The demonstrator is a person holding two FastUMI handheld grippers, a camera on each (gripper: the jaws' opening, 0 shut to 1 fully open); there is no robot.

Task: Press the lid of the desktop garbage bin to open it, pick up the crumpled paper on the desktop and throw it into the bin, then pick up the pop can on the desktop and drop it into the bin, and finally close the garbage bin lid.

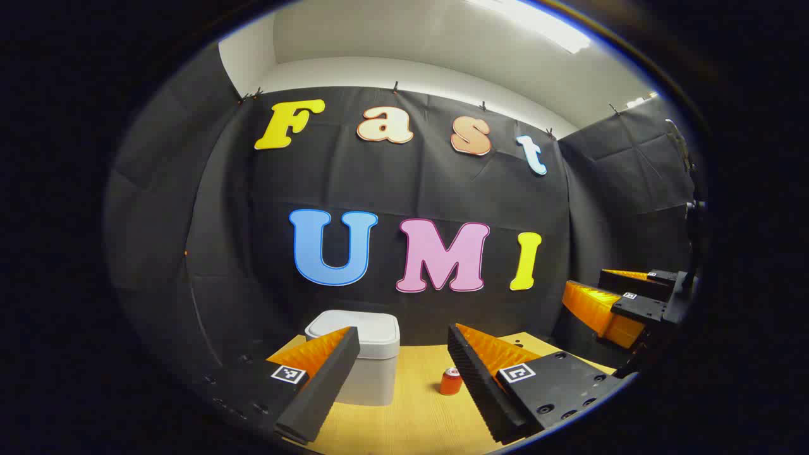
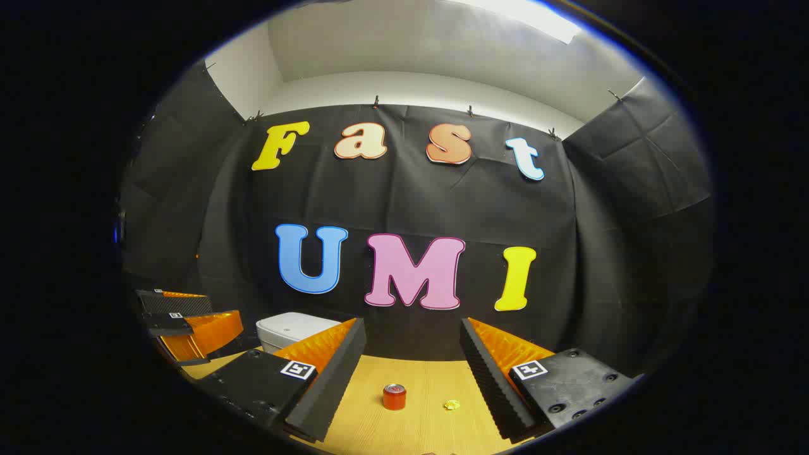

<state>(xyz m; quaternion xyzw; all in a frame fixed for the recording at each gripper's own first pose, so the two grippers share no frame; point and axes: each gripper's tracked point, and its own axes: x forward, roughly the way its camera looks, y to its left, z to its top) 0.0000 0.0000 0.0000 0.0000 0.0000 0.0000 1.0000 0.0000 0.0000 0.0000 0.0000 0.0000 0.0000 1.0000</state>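
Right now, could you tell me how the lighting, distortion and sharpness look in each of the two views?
Left gripper view: a bright ceiling light glares at the top, fisheye bends the walls, bin and can sharp. Right gripper view: same glare, desktop evenly lit, crumpled paper small but distinct.

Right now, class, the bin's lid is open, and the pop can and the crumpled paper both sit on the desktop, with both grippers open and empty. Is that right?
Not quite: the bin has its lid closed, as the left gripper view shows. The rest holds: the pop can and crumpled paper sit on the desktop, and the left gripper and right gripper are open and empty.
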